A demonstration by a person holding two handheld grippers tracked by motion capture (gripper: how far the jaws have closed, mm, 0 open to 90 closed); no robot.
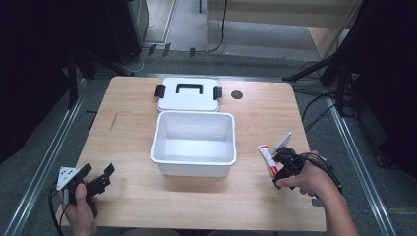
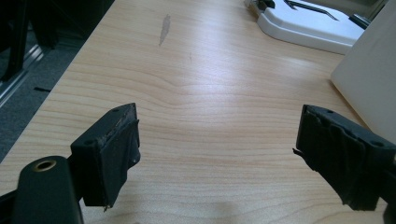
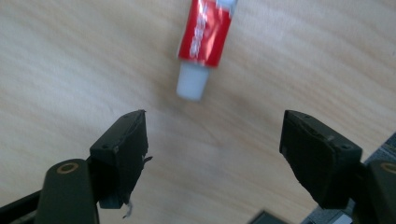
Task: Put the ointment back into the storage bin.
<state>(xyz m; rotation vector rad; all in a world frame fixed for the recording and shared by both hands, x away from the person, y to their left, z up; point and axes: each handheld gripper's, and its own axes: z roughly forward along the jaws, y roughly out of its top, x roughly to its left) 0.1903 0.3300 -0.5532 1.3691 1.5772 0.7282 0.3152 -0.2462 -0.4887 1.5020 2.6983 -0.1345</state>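
A red and white tube with a white cap lies on the wooden table right of the white box. In the right gripper view the tube lies just beyond the jaws, cap end toward them. My right gripper hovers over the tube's near end, open, nothing between its jaws. My left gripper is at the table's front left corner, open and empty, jaws wide above bare wood.
The open white box stands mid-table, its side wall at the right in the left gripper view. Its lid with black handle and clips lies flat behind it. A dark round hole sits right of the lid. Table edges are close to both hands.
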